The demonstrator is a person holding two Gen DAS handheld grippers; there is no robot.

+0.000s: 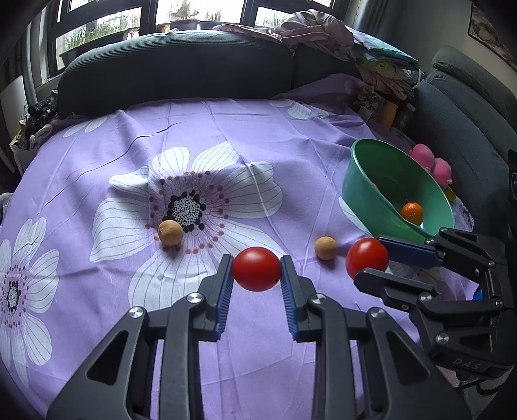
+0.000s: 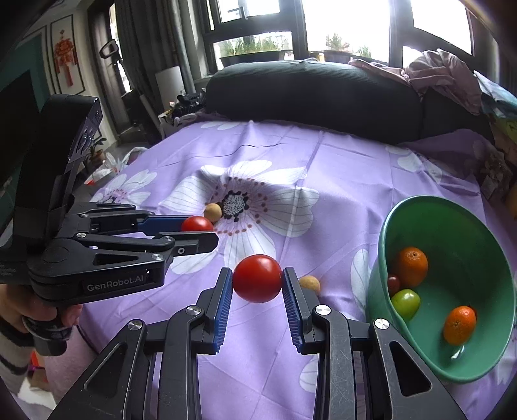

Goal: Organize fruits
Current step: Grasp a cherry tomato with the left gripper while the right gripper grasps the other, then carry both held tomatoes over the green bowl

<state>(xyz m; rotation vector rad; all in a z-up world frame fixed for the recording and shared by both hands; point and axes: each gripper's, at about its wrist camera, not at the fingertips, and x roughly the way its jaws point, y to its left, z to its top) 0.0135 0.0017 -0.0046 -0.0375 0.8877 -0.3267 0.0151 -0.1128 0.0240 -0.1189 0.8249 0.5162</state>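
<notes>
My left gripper (image 1: 257, 268) is shut on a red tomato (image 1: 257, 268) and holds it above the purple flowered cloth (image 1: 226, 129). My right gripper (image 2: 257, 278) is shut on a second red tomato (image 2: 257, 278); it also shows in the left wrist view (image 1: 371, 260) with its tomato (image 1: 366, 258). The left gripper (image 2: 206, 231) and its tomato (image 2: 196, 223) show at left in the right wrist view. A green bowl (image 2: 484, 232) at right, tilted, holds two oranges (image 2: 411, 265), a green fruit (image 2: 405, 303) and a small red one (image 2: 393, 284). Two tan round fruits (image 1: 170, 232) (image 1: 325, 247) lie on the cloth.
A dark sofa cushion (image 1: 177, 74) lies along the far edge of the cloth. Piled clothes (image 1: 323, 29) sit at the back right. Pink objects (image 1: 431, 161) lie behind the bowl (image 1: 365, 181). A dark seat (image 1: 468, 113) stands at right.
</notes>
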